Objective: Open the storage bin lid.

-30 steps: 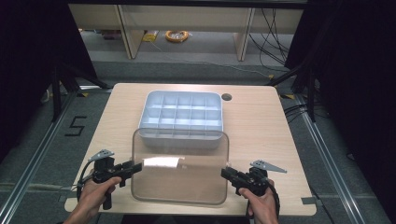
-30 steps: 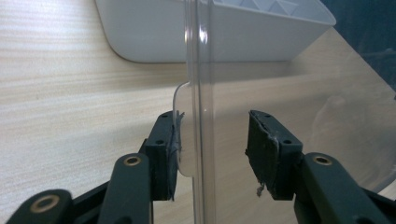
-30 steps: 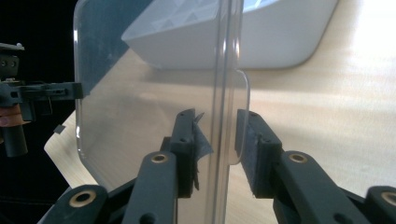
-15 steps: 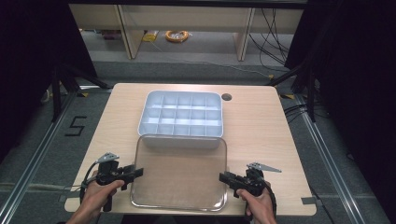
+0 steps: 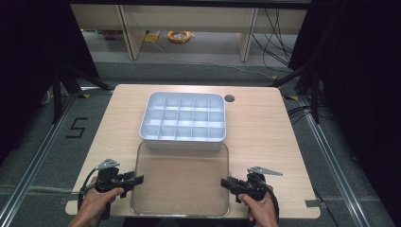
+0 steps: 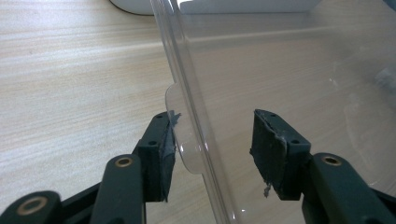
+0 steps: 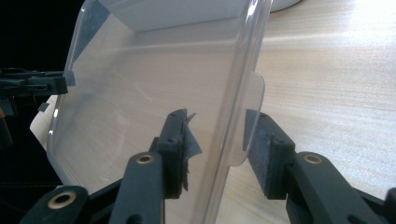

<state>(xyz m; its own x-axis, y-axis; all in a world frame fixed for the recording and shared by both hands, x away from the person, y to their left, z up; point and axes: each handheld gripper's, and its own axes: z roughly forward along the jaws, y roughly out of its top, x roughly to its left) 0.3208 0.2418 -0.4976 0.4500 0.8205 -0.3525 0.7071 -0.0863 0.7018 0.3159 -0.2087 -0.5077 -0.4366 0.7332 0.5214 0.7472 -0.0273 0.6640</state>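
I am working at a pale wooden table (image 5: 265, 142). Lying flat on its near half is a clear, rectangular plastic lid with rounded corners (image 5: 182, 179). Its far edge sits just beside a white plastic organiser tray divided into many small compartments (image 5: 183, 118), which stands in the middle of the table.

My left gripper (image 5: 137, 179) is at the lid's left edge and my right gripper (image 5: 226, 182) at its right edge, each at a small side tab. In the left gripper view the jaws straddle the lid's rim and tab, with one pad (image 6: 164, 154) right against the tab and the other (image 6: 268, 149) standing clear. They have just been opening. In the right gripper view the rim and tab (image 7: 250, 116) stand between the jaws with gaps on both sides. These jaws too have just been opening, so neither gripper clamps the lid.

I judge the lid is parked here, off the tray, so the compartments stay reachable.
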